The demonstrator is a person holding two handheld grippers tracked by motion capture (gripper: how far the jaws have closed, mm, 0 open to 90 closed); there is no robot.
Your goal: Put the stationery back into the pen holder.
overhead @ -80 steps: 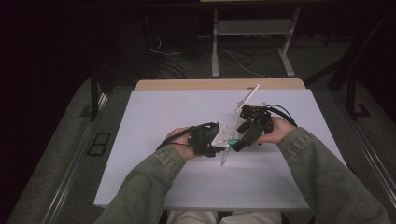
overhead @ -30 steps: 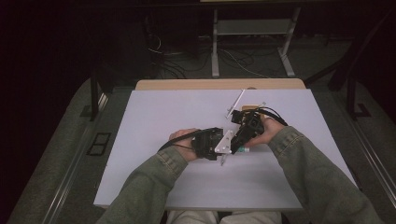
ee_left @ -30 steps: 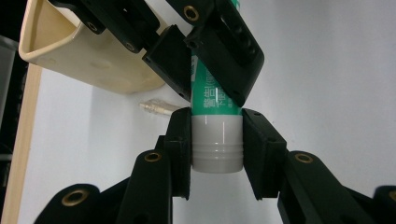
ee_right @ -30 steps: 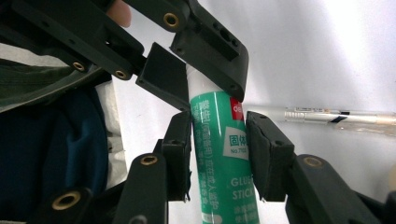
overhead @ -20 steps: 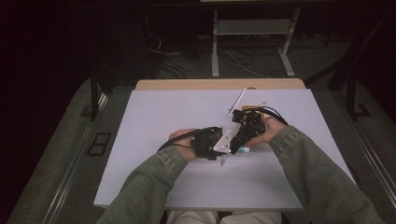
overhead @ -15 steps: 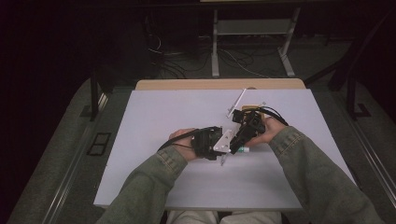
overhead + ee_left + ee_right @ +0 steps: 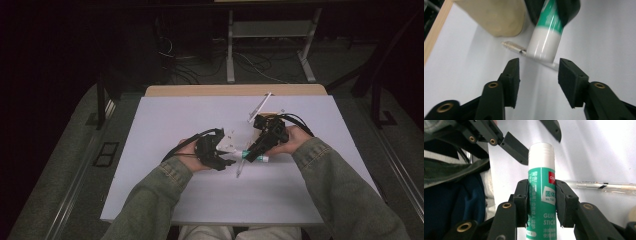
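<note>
My right gripper [image 7: 541,202] is shut on a green and white glue stick [image 7: 542,190], gripping its green body. The stick's white end [image 7: 546,37] points at my left gripper [image 7: 537,75] and lies just beyond its fingertips. That gripper's jaws have just been opening; they stand open with nothing between the pads. In the high view the left gripper [image 7: 231,161] and right gripper [image 7: 254,153] meet tip to tip at mid-table, with the glue stick [image 7: 262,159] between them.
A clear pen [image 7: 604,186] lies on the white table top [image 7: 165,125] under the glue stick, with its metal tip [image 7: 511,46] in the left gripper view. A clear strip [image 7: 261,106] lies near the far edge. A beige rounded shape [image 7: 496,15] sits beyond the left jaws.
Since the earliest frame the right gripper has drawn closer to the left one with the glue stick. Over the last second both hands have stayed nearly still.
</note>
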